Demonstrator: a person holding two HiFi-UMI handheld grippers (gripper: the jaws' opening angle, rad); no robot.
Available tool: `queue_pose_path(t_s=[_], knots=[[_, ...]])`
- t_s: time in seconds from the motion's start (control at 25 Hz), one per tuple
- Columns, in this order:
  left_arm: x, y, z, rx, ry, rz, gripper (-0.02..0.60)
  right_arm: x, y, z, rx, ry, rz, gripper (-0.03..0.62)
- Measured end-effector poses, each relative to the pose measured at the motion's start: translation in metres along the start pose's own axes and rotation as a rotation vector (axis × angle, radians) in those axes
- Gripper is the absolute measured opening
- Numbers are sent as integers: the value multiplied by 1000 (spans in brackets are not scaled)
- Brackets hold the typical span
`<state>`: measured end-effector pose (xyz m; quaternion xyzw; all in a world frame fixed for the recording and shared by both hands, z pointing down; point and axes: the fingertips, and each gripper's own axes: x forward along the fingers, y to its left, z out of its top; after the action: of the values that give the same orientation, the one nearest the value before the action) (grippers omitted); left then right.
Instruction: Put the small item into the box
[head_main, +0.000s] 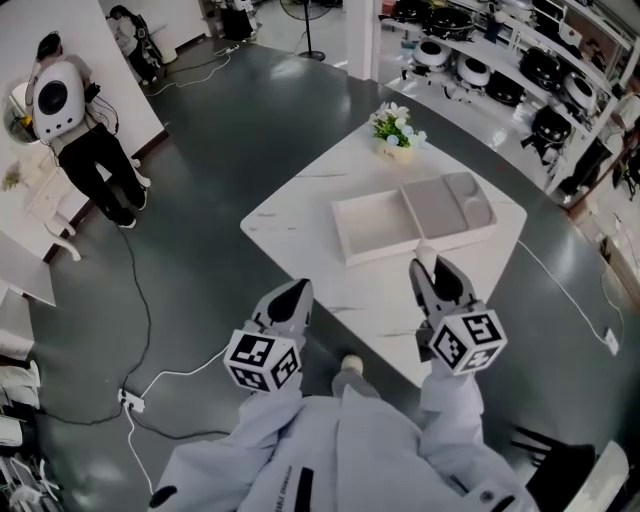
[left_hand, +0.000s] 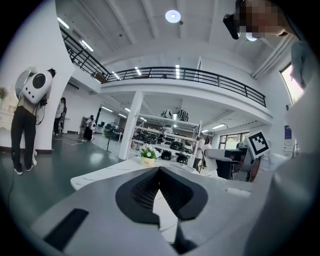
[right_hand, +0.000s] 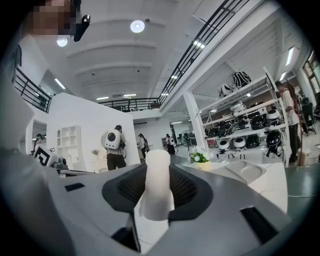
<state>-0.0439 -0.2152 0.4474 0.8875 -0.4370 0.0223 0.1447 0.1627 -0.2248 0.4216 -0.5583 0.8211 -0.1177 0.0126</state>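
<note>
Two grippers hover at the 6 o'clock edge of the desk (head_main: 290, 215). The right gripper (head_main: 427, 264) clamps the small white cylinder (right_hand: 157, 190) upright, and the left gripper (head_main: 297, 292) is closed on nothing. The open white box (head_main: 372, 228) lies toward 12 o'clock, just beyond the cylinder.

White cylinder (right_hand: 157, 182) base hidden inside right claw (right_hand: 157, 169); shelf items (head_main: 500, 72) too small to identify.

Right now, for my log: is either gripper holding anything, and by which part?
The right gripper pinches the white cylinder at mid-length; left gripper holds nothing.
</note>
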Motion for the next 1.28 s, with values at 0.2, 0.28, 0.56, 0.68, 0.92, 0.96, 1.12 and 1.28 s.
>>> queue_pose_path(t_s=[0.2, 0.28, 0.56, 0.68, 0.92, 0.96, 1.12, 1.28], knots=[[31, 11, -2, -19, 11, 3, -3, 27, -22, 4, 2, 13, 5, 120], [42, 14, -3, -23, 15, 2, -3, 39, -29, 3, 4, 22, 11, 120], [74, 31, -12, -39, 47, 1, -3, 81, -38, -3, -24, 52, 42, 120], [88, 40, -18, -53, 66, 3, -3, 106, -40, -8, -42, 89, 59, 120], [112, 60, -35, -112, 125, 11, -3, 157, -44, -33, -54, 207, 81, 120], [116, 64, -37, -120, 135, 10, -3, 166, -45, -38, -56, 228, 83, 120], [130, 78, -50, -154, 173, 9, -3, 194, -46, -61, -89, 325, 100, 120], [146, 90, -63, -182, 198, 8, -3, 215, -49, -89, -115, 431, 112, 120]])
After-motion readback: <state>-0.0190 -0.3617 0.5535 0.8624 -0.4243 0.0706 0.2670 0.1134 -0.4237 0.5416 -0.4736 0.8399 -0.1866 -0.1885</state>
